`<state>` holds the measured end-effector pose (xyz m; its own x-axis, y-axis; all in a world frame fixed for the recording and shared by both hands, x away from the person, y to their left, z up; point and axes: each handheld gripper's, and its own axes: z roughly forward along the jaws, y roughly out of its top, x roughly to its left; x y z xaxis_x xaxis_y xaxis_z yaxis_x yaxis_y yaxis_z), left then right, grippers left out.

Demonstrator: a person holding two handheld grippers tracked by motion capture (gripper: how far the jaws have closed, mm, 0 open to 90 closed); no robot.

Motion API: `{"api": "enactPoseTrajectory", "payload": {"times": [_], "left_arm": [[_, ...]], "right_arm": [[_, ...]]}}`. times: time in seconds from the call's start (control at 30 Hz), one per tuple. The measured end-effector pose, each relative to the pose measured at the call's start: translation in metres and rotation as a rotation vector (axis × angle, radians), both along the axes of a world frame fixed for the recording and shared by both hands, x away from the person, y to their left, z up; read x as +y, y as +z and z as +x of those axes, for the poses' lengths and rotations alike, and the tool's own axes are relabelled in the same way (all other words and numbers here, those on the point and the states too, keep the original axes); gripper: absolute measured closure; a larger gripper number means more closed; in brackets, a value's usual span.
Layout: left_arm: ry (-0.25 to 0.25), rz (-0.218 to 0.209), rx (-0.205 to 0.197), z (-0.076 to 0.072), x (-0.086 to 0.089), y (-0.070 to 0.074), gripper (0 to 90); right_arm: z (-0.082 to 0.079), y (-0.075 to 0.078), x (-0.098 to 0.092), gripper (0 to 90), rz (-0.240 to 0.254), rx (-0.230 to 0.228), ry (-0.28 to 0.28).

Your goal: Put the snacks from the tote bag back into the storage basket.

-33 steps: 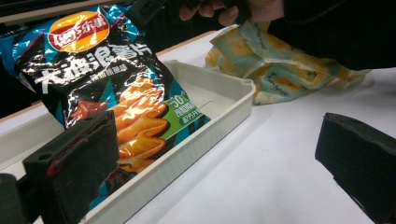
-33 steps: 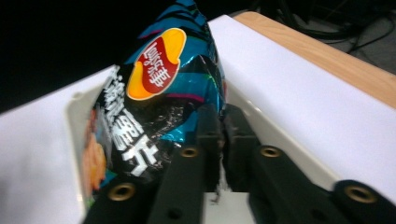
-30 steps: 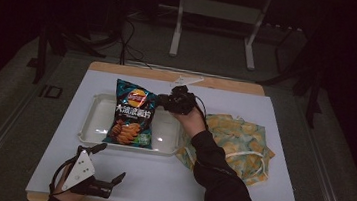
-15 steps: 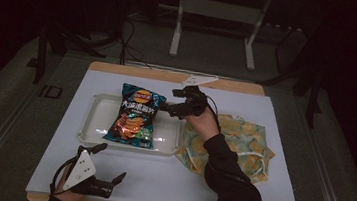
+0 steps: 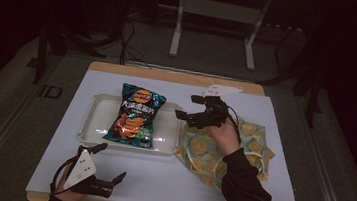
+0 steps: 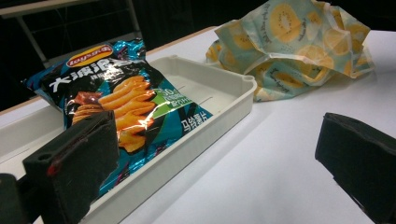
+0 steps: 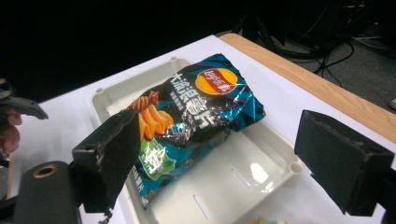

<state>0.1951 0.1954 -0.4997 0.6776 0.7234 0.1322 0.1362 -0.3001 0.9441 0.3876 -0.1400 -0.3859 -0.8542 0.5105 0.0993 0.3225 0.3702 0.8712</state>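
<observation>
Right gripper [image 5: 186, 107] hovers over the right end of the white tray [image 5: 93, 121], jaws spread wide with nothing between them; they have just been opening, and the chip bag [image 5: 135, 116] lies free below. In the right gripper view the bag [image 7: 196, 114] shows between the two black jaws but well beyond them, untouched. It rests aslant in the tray, its top end propped on the far rim toward the bench's far edge, its bottom end down on the tray floor. A red-and-yellow Lay's roundel sits near its top; beneath it run large white Chinese characters, 大波浪薯片, over a picture of ridged orange chips, and in the left gripper view a smaller line, 马铃薯片, shows near the lower end [image 6: 116, 100]. A green patch carries print too small to read.

Left gripper [image 5: 112, 165] rests at the bench's [image 5: 167, 185] near-left corner, jaws apart and empty. A lemon-patterned cloth bag [image 5: 206, 156] lies crumpled just right of the tray, under the right forearm.
</observation>
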Motion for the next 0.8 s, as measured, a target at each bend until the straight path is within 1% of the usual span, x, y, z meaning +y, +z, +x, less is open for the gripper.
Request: {"api": "enactPoseTrajectory", "payload": {"times": [0.03, 0.1, 0.23, 0.33, 0.4, 0.57, 0.63, 0.7, 0.8], "left_arm": [[-0.001, -0.004, 0.001, 0.000, 0.000, 0.000, 0.2], [-0.002, -0.006, 0.004, 0.000, 0.000, 0.000, 0.2], [-0.002, -0.004, 0.012, 0.000, -0.001, -0.001, 0.2], [-0.004, -0.008, 0.014, 0.000, -0.001, -0.001, 0.2], [-0.003, -0.007, 0.015, 0.000, -0.001, -0.001, 0.2], [-0.003, -0.005, 0.016, 0.001, -0.002, -0.001, 0.2], [-0.003, -0.004, 0.017, 0.001, -0.002, -0.001, 0.2], [-0.002, -0.002, 0.016, 0.001, -0.002, -0.001, 0.2], [-0.003, -0.002, 0.016, 0.001, -0.001, -0.001, 0.2]], "right_arm": [[-0.002, 0.000, -0.004, 14.5, -0.004, -0.003, -0.011], [-0.006, 0.001, -0.014, 14.6, 0.010, -0.002, -0.022], [-0.014, 0.003, -0.034, 14.7, 0.017, -0.017, -0.052], [-0.020, 0.004, -0.048, 14.7, 0.004, -0.034, -0.082], [-0.023, 0.003, -0.058, 14.7, 0.003, -0.028, -0.097], [-0.032, -0.002, -0.078, 14.7, -0.004, -0.033, -0.131], [-0.035, -0.004, -0.087, 14.7, 0.000, -0.029, -0.133], [-0.039, -0.005, -0.095, 14.7, -0.015, -0.043, -0.151], [-0.046, -0.007, -0.111, 14.7, 0.019, -0.030, -0.166]]}}
